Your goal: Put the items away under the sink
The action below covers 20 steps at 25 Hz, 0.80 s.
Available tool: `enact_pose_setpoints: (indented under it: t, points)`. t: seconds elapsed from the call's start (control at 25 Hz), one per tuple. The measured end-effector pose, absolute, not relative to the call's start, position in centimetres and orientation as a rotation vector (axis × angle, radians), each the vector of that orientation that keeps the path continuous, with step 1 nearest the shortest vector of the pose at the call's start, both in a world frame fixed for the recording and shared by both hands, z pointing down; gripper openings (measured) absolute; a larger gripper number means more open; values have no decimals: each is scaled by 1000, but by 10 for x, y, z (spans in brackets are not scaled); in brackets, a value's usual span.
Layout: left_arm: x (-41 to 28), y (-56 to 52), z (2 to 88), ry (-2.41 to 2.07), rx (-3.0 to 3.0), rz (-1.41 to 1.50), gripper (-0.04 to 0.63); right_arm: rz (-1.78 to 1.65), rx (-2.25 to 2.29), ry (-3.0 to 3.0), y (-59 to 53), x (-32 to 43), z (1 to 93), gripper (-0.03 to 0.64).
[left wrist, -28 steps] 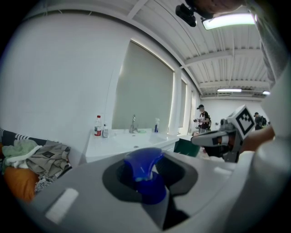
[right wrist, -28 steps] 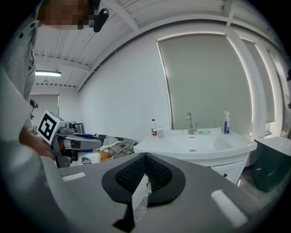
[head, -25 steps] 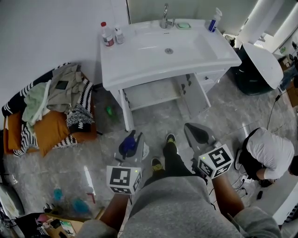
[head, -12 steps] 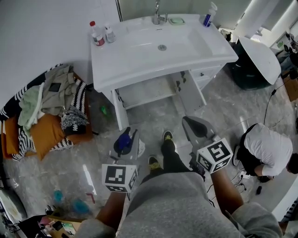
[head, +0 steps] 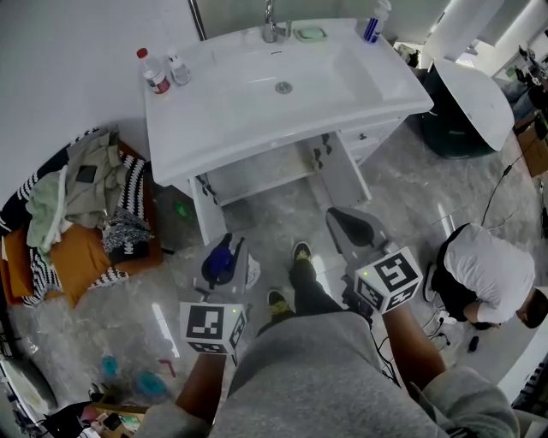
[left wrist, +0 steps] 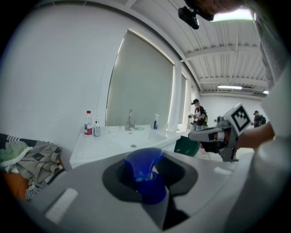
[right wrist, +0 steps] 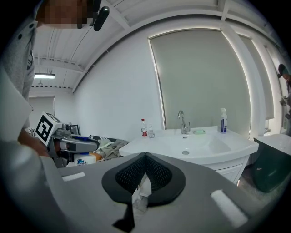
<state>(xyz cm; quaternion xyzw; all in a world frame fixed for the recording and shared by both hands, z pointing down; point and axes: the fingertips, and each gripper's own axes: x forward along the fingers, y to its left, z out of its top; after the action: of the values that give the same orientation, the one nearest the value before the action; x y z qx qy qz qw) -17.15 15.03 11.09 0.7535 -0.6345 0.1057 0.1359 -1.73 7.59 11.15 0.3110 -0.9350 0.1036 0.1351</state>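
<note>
My left gripper is shut on a white bottle with a blue cap, carried above the floor in front of the sink. From the right gripper view its white body hangs under the left gripper's jaws. My right gripper has its pads together at the tips. A pale sliver shows in the slit below them, object or floor I cannot tell. The white sink stands ahead. The cabinet under it is open, with both doors swung out.
On the sink stand a red-capped bottle, a small bottle, a spray bottle and a soap dish. Clothes are piled on an orange cushion at left. A dark bin and a crouching person are at right.
Both grippers have travelled together toward the sink cabinet as I walk forward. The left one still carries the bottle. Neither gripper's jaws have changed.
</note>
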Motion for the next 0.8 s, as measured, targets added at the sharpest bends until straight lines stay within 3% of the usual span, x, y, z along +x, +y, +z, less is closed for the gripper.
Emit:
enact_pose_setpoints:
  t: [0.8]
  points:
    - [-162, 48, 120, -1842, 2143, 372, 94, 392, 784, -2719, -22, -29, 136, -5]
